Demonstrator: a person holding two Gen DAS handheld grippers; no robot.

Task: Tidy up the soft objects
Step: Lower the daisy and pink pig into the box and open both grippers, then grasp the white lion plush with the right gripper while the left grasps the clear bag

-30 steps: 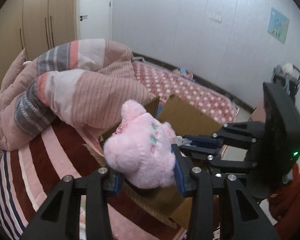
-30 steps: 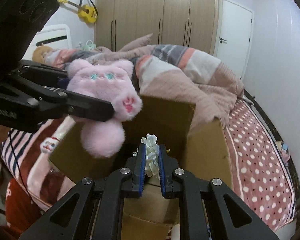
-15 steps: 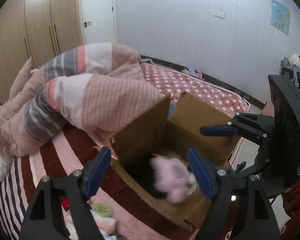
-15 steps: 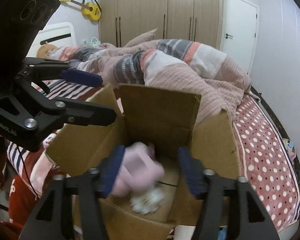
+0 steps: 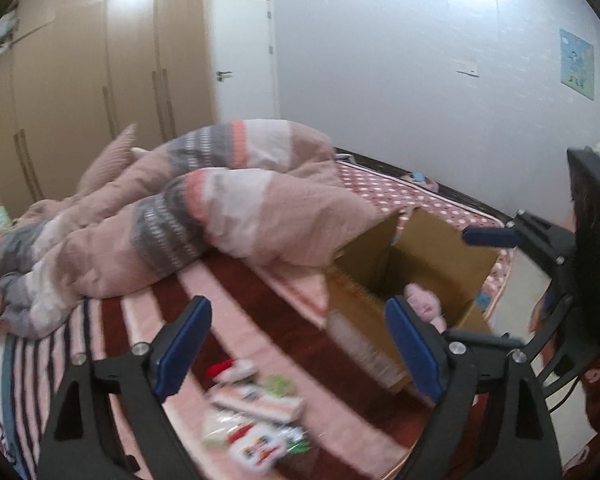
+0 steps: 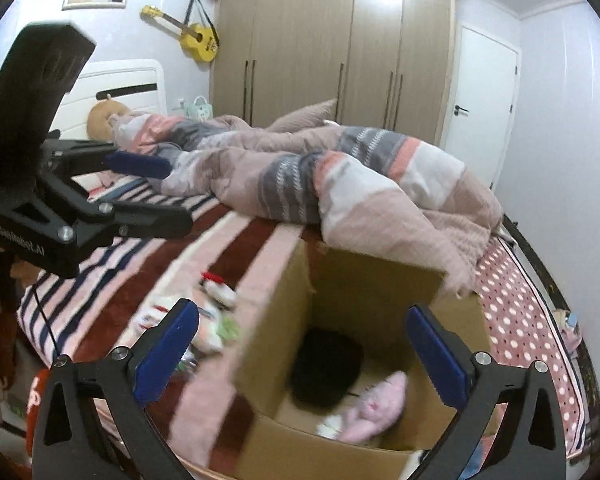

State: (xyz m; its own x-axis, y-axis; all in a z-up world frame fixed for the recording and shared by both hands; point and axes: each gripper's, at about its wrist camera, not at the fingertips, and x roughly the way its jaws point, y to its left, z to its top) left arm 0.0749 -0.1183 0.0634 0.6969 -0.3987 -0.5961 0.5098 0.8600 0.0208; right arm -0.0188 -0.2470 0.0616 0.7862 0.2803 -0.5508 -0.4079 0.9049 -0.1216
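With both my claws spread and empty, my left claw hangs nearer the small toys lying below it on the bed, left of the box holding the pink plush, while my right claw hangs over the box.

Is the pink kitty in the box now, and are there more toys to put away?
Yes. The pink plush lies inside the cardboard box, beside a small white soft thing and a dark bundle. Nothing is in hand: the left tongs and right tongs are both open and empty. Left to do: small items lie scattered on the striped blanket, too blurred to identify.
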